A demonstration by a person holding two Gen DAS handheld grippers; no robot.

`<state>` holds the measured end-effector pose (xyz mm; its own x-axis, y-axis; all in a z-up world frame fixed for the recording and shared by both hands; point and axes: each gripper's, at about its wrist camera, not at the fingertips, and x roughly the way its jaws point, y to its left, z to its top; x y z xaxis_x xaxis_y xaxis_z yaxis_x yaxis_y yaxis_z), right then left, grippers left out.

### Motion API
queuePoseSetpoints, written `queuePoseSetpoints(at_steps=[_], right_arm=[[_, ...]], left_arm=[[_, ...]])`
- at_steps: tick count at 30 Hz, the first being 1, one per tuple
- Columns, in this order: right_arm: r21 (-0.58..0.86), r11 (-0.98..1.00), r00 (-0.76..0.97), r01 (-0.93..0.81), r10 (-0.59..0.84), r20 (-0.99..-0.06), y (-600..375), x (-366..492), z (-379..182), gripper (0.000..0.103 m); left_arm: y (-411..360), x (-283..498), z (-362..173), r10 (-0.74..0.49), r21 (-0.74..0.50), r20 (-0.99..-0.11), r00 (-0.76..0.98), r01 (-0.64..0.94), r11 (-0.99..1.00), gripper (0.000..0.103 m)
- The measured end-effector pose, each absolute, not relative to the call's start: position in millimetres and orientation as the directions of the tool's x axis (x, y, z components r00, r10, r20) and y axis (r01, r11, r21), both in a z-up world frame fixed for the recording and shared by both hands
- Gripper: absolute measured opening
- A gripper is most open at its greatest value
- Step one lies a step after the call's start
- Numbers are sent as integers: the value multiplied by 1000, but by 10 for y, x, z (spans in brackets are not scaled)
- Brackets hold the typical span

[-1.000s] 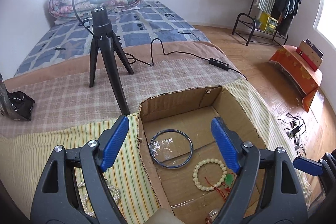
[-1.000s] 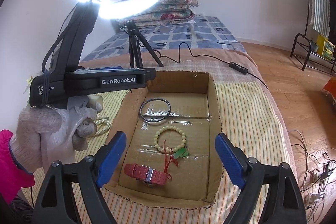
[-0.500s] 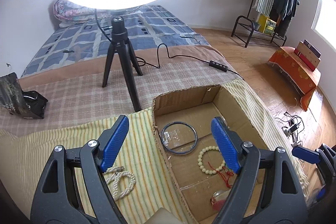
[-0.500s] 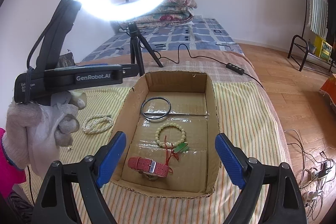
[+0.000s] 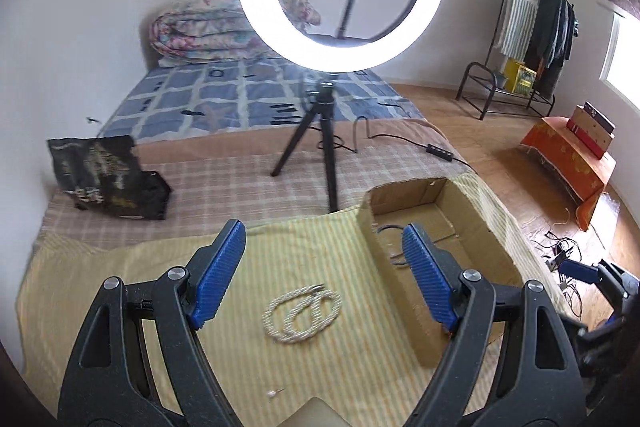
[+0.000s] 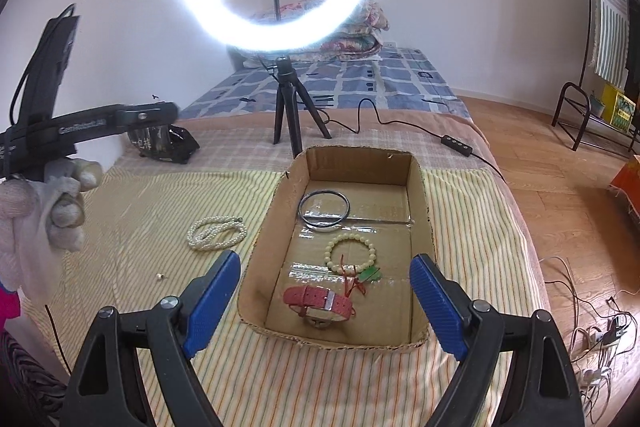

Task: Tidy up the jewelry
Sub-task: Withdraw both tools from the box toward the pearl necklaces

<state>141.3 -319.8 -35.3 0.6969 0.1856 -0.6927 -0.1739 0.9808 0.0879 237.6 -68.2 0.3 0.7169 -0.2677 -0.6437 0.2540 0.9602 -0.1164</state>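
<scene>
A coiled white pearl necklace [image 5: 303, 314] lies on the yellow striped cloth, left of the cardboard box [image 5: 400, 291]; it also shows in the right wrist view [image 6: 216, 233]. My left gripper [image 5: 324, 275] is open and empty, above and just short of the necklace. My right gripper [image 6: 326, 301] is open and empty, over the near end of the box [image 6: 264, 247]. Inside the box lie a dark bangle [image 6: 325, 207], a cream bead bracelet [image 6: 351, 253] with a green charm, and a red watch [image 6: 318, 301].
A ring light on a black tripod [image 6: 286, 95] stands behind the box, its cable [image 6: 400, 125] trailing right. A black bag [image 5: 106, 183] sits at the back left. A tiny loose bead [image 6: 160, 275] lies on the cloth. The bed edge drops off at the right.
My left gripper has swung left, away from the box, and now faces the pearl necklace. My right gripper has drawn back a little and stays open.
</scene>
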Motion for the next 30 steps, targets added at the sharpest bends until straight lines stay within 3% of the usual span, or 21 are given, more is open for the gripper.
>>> queuePoseSetpoints(at_steps=[15, 22, 30], right_arm=[[90, 962, 672, -258, 246, -698, -2744, 1038, -374, 88], [168, 942, 621, -292, 320, -715, -2567, 858, -529, 88], [176, 921, 538, -349, 350, -767, -2274, 715, -844, 76]], left_arm=[[213, 1605, -315, -182, -69, -715, 675, 190, 979, 83], [324, 1346, -615, -186, -78, -770, 610, 199, 977, 83], [271, 1151, -983, -251, -122, -816, 521, 269, 955, 83]])
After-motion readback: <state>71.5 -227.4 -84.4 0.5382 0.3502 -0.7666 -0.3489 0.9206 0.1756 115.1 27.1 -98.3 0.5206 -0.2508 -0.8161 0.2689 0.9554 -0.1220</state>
